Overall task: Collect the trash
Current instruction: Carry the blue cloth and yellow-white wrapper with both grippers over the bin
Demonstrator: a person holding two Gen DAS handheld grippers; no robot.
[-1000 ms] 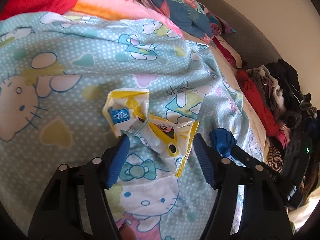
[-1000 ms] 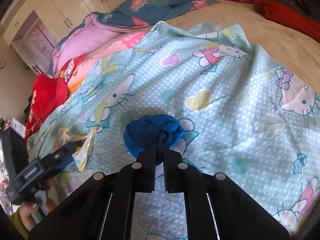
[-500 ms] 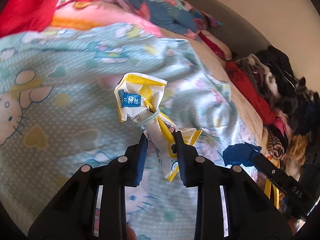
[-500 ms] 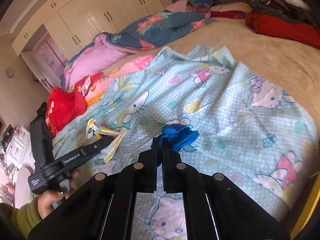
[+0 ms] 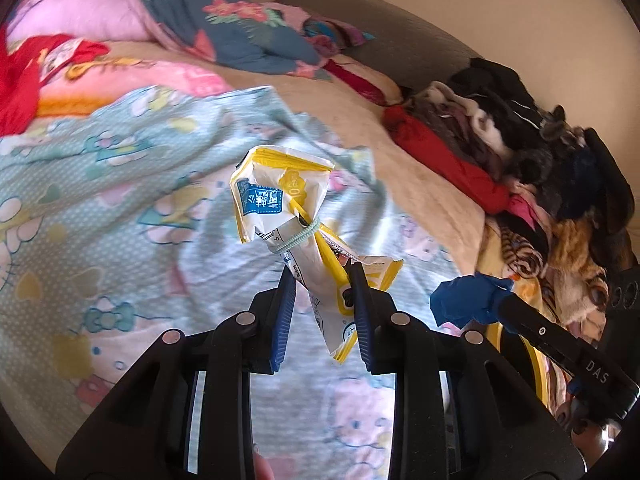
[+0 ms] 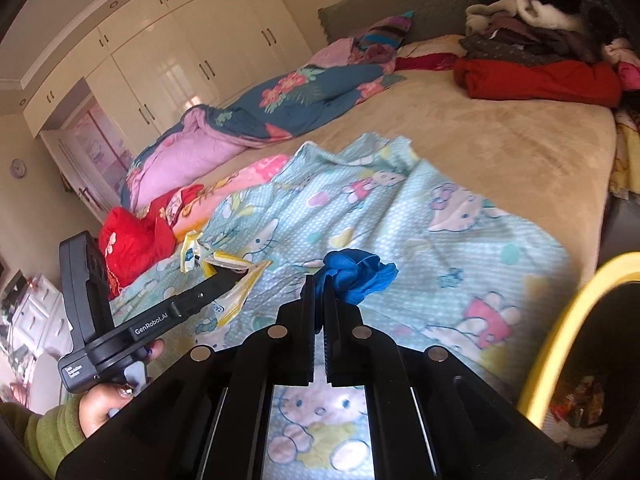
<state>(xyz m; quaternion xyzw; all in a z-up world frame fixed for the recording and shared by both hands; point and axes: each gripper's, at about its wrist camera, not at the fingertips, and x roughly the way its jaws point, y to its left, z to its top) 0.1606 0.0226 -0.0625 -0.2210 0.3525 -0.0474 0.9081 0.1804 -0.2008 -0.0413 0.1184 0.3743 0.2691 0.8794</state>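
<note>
A crumpled yellow-and-white wrapper [image 5: 280, 200], cinched by a pale green band, hangs above the bed with my left gripper [image 5: 323, 276] shut on its lower half. From the right wrist view the same wrapper [image 6: 190, 254] sticks out of the left gripper [image 6: 236, 276], which a hand in a green sleeve holds. My right gripper [image 6: 319, 282] is shut on a blue crumpled wad [image 6: 356, 272], lifted off the sheet. In the left wrist view that blue wad [image 5: 468, 300] sits at the tip of the right gripper [image 5: 504, 300], to the right of the wrapper.
A yellow-rimmed dark bin [image 6: 560, 320] with litter inside stands at the bed's near right corner. A cartoon-cat sheet [image 6: 400, 216] covers the bed below both grippers. A clothes pile [image 5: 520, 128] lies along the right, a blue floral quilt [image 6: 304, 92] at the back, with white wardrobes [image 6: 160, 60] behind.
My left jaws closed on the wrapper and lifted it off the sheet. The right gripper rose and pulled back with the blue wad, and the yellow bin rim came into view.
</note>
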